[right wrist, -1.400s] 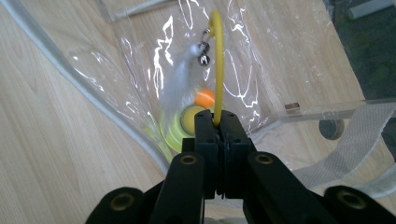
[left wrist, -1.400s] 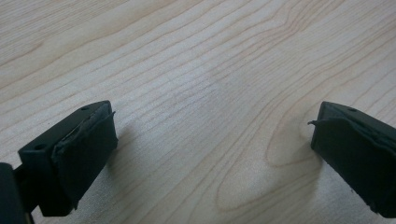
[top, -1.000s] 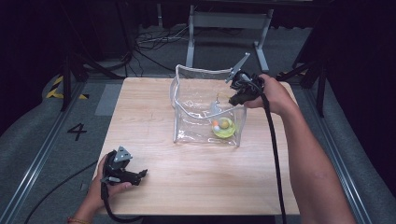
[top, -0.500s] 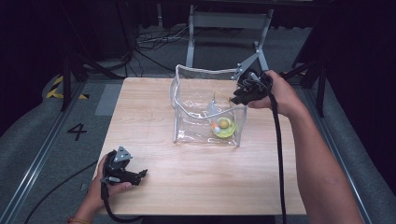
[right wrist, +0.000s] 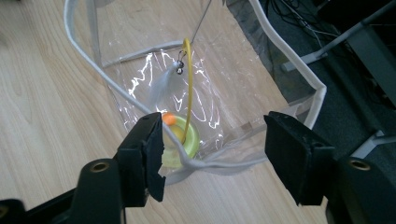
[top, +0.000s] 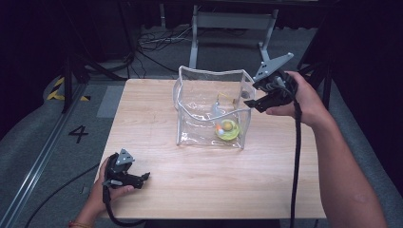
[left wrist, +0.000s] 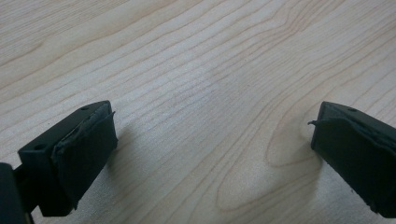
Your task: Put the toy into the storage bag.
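Left gripper [top: 142, 177]: rested at the near-left corner of the counter [top: 199, 190], jaws spread wide over bare wood grain, nothing between them.

Counter: light wood, bare between the near edge and the bag.

Clear plastic bag [top: 199, 126]: upright at mid-counter, mouth open, white-trimmed rim sagging on the near side. Inside, at the bottom right: a yellow-green round toy [top: 227, 130] with a small orange ball [right wrist: 169, 118] beside it and a thin yellow cord [right wrist: 188, 93] rising from it.

Right gripper [top: 251, 101]: held at the bag's upper right rim, jaws wide, empty; the rim is seen passing between them, untouched.

Step judged in hand: gripping the rim. The jaws would best be closed squarely on the trim, not the slack film, so the bag is not tipped.
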A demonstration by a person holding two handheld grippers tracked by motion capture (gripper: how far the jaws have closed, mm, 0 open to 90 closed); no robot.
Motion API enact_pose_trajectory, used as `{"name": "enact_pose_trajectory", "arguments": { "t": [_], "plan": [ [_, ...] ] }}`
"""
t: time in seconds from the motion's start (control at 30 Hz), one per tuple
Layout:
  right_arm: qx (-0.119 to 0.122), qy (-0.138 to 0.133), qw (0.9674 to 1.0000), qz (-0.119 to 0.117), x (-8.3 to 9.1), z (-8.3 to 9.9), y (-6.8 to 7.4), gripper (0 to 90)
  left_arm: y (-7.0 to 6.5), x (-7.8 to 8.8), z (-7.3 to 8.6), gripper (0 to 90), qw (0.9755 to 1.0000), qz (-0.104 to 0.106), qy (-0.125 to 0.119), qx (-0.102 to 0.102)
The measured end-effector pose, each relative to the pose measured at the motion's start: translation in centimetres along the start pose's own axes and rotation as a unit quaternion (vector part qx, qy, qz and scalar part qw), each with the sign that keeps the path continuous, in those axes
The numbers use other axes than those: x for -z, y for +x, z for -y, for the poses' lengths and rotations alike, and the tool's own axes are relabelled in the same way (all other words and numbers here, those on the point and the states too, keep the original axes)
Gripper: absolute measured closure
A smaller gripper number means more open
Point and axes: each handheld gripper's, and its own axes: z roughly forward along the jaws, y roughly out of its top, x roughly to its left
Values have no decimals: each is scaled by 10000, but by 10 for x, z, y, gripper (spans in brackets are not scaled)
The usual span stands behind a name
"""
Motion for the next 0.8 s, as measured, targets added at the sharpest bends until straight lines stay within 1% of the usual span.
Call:
{"name": "enact_pose_trajectory", "arguments": {
  "t": [0.03, 0.13, 0.23, 0.3, 0.33, 0.4, 0.5, 0.6, 0.63, 0.67, 0.73, 0.8],
  "plan": [
    [-38, -9, 10000, 31, 3, 2, 0, 349, 0, 0, 0, 5, 10000, 0, 2, -2],
    [-24, -50, 9999, 114, 11, 10, 2, 345, 0, 0, 0, 5, 10000, 0, 0, -1],
    [-38, -76, 9998, 184, 14, 15, 3, 339, 0, 0, 0, 5, 10000, 0, -1, -5],
    [-17, -98, 9997, 204, 19, 22, 5, 339, 0, 0, 0, 5, 10000, 0, 1, 0],
    [6, -102, 9996, 262, 20, 26, 6, 338, 0, 0, 0, 5, 10000, -2, -6, -10],
    [-6, -89, 9994, 344, 22, 35, 7, 324, 0, 0, 0, 5, 10000, -1, -5, -10],
    [-28, -82, 9992, 392, 24, 41, 8, 320, 0, 0, 0, 5, 10000, -1, -1, -3],
    [-116, -162, 9989, 415, 27, 58, 10, 300, 0, 0, 0, 5, 10000, -2, -5, -9],
    [-116, -162, 9989, 415, 27, 58, 10, 300, 0, 0, 0, 5, 10000, -2, -5, -9],
    [-133, -124, 9989, 439, 27, 66, 11, 286, 0, 0, 0, 5, 10000, -2, -7, -6],
    [-159, -119, 9985, 510, 27, 74, 14, 282, 0, 0, 0, 5, 10000, -2, -8, -8],
    [-155, -124, 9985, 518, 26, 77, 15, 281, 0, 0, 0, 5, 10000, -2, -8, -9]
  ]
}}
